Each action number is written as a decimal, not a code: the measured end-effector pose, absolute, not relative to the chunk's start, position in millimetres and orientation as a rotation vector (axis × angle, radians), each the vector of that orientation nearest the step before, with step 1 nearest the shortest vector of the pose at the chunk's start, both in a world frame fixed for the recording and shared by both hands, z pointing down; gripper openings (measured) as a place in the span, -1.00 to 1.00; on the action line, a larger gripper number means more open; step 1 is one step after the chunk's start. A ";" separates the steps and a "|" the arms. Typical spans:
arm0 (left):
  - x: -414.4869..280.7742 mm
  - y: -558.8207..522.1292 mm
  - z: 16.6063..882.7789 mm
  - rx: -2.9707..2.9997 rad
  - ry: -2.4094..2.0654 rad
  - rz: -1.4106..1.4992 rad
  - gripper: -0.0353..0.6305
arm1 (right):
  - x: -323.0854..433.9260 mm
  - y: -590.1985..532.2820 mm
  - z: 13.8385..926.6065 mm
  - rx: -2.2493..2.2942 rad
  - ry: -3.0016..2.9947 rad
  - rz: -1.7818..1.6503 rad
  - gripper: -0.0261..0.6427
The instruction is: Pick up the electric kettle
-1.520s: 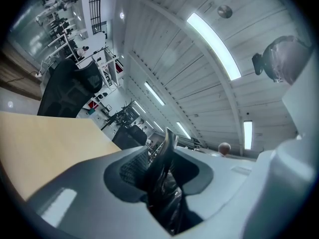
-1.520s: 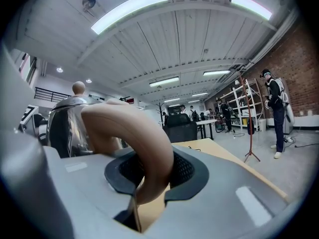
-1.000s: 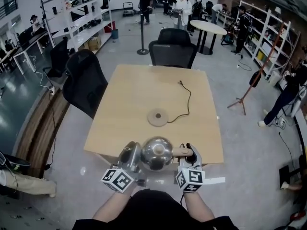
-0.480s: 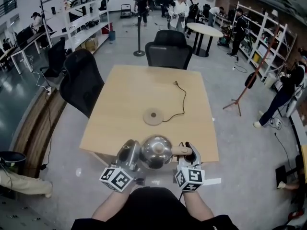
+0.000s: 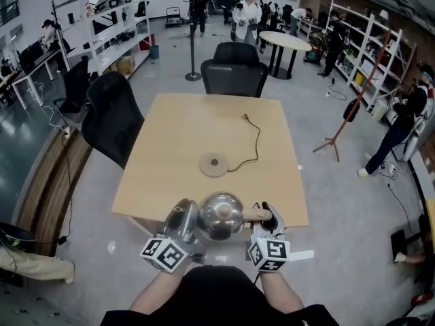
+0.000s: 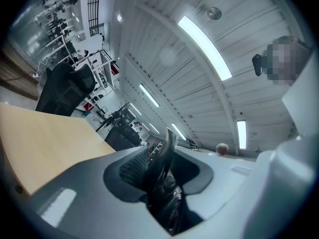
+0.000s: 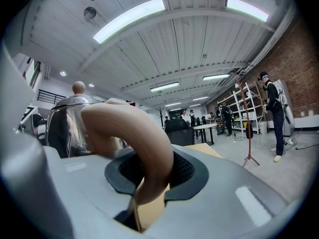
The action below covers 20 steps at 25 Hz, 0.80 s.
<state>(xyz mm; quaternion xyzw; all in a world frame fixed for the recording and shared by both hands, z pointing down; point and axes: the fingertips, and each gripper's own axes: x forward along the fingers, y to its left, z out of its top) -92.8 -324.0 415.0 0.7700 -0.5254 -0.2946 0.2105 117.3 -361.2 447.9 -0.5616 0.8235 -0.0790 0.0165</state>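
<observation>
The electric kettle, a shiny metal dome with a tan handle, hangs over the near edge of the wooden table. My right gripper is shut on the handle, whose tan curve passes between the pads. The kettle body and lid knob rise to the left in the right gripper view. My left gripper is at the kettle's opposite side, shut on a thin dark glossy part of the kettle, probably the spout. The round base lies on the table, apart from the kettle.
A black cord runs from the base toward the table's far side. Black office chairs stand at the left and far sides. Shelves, a round table and several people fill the background; a tripod stand is on the right.
The kettle and both grippers keep their places and grips. Only the head view has drifted slightly, and people in the background have shifted.
</observation>
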 end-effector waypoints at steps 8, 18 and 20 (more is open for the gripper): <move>-91.3 -328.0 414.7 2.137 -1.456 -0.822 -0.53 | 118.9 -364.3 447.4 -1.749 2.571 -0.236 -0.66; -90.7 -331.6 414.7 2.141 -1.436 -0.826 -0.53 | 120.0 -366.0 445.6 -1.769 2.562 -0.227 -0.66; -90.4 -332.0 413.8 2.139 -1.428 -0.828 -0.53 | 119.8 -365.9 444.9 -1.772 2.562 -0.225 -0.66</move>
